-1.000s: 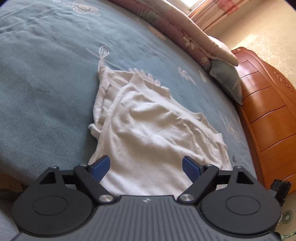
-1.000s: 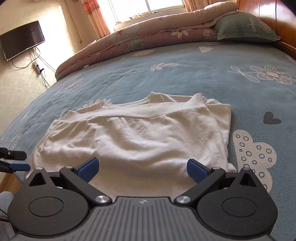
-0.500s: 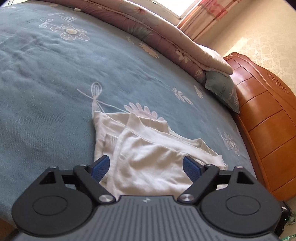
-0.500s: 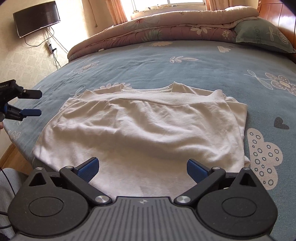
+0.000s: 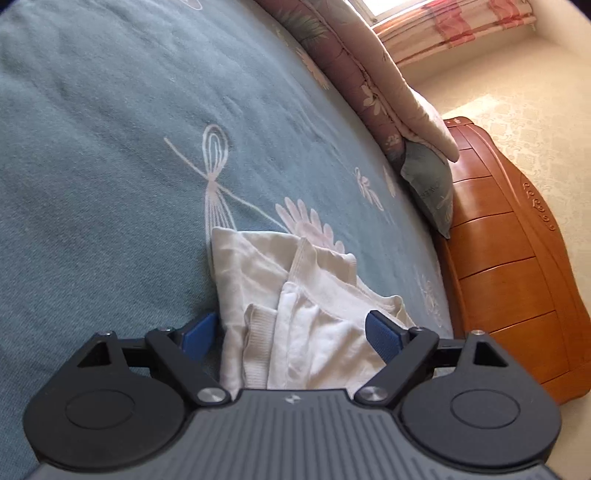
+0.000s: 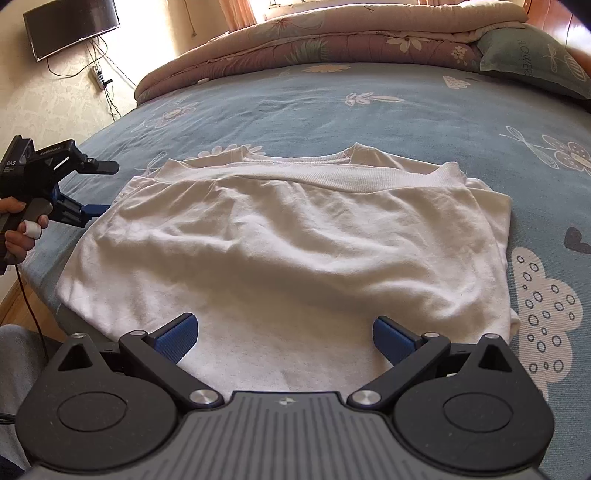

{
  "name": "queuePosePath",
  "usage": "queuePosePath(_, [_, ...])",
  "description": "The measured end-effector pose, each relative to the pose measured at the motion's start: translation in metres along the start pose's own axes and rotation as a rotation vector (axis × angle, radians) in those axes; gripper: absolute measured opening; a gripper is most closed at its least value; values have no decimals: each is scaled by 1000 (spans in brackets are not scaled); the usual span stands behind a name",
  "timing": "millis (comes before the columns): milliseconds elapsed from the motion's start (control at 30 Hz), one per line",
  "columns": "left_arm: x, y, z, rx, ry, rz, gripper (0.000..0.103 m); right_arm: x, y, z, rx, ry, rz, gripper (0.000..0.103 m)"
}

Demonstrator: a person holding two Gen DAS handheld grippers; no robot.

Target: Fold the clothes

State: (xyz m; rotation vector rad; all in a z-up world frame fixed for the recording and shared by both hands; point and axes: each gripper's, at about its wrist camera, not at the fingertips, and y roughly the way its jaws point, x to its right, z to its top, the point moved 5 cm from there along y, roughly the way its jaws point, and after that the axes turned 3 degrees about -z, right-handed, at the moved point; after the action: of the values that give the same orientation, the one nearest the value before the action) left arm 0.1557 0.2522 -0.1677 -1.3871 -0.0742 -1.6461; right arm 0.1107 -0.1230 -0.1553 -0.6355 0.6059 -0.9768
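A white garment (image 6: 295, 243) lies folded in layers on the blue bedsheet (image 6: 406, 122), its ribbed hem band across the far side. My right gripper (image 6: 284, 336) hovers open over the garment's near edge, nothing between its blue pads. My left gripper (image 6: 101, 189), held in a person's hand, sits open at the garment's left side. In the left wrist view the left gripper (image 5: 291, 332) is low at that edge, with the stacked white garment (image 5: 314, 332) layers lying between its spread fingers and the left pad (image 5: 199, 334) down against the sheet.
A rolled floral quilt (image 6: 332, 40) and a green pillow (image 6: 532, 59) line the far side of the bed. A wooden headboard (image 5: 517, 258) stands to the right. A wall TV (image 6: 70, 26) hangs at the left. The bed's near-left edge drops to wooden floor (image 6: 18, 306).
The left gripper has dropped and moved in to the garment's left edge, so the layers now sit between its fingers. The right gripper's view shifted slightly. The garment lies as before.
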Motion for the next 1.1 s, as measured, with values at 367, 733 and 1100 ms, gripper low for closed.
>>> queuePosePath(367, [-1, 24, 18, -158, 48, -157, 87, -27, 9, 36, 63, -38, 25, 103])
queuePosePath(733, [8, 45, 28, -204, 64, -194, 87, -56, 10, 53, 85, -106, 75, 103])
queuePosePath(1100, [11, 35, 4, -310, 76, -205, 87, -65, -3, 56, 127, -113, 118, 103])
